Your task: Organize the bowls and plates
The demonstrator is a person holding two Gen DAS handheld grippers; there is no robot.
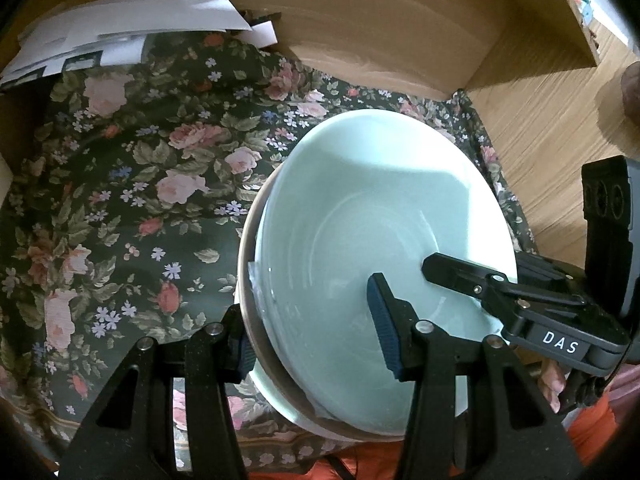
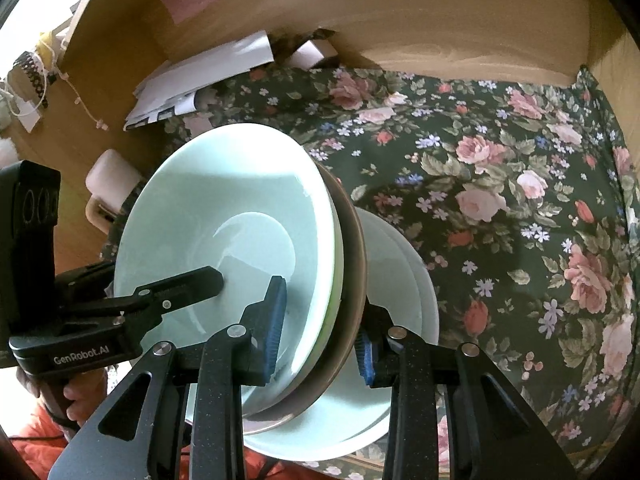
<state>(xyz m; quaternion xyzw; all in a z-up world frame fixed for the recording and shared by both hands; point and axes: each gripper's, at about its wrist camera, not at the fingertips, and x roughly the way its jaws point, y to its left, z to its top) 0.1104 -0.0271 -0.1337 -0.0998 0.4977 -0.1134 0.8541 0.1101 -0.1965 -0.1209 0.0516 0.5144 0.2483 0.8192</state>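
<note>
"DAS" marks the right hand-held gripper (image 1: 440, 280) — "GenRobot.AI" the left hand-held gripper (image 2: 248, 284).

Pale green bowls (image 2: 224, 216): one is showing on top of the stack.
Brown-rimmed dishes (image 2: 352, 264): one is sitting directly under the top bowl.
Pale dishes lower in the stack (image 2: 400, 280): at least two rims are showing; the exact count is not telling.
Grippers: two are appearing, the left gripper (image 1: 316, 328) and the right gripper (image 2: 320, 320).
Floral cloths (image 1: 120, 200): one is lying under everything.
Paper piles (image 1: 120, 32): one is resting at the cloth's far edge.
White blocks (image 2: 114, 178): one is sitting beside the stack.
</note>
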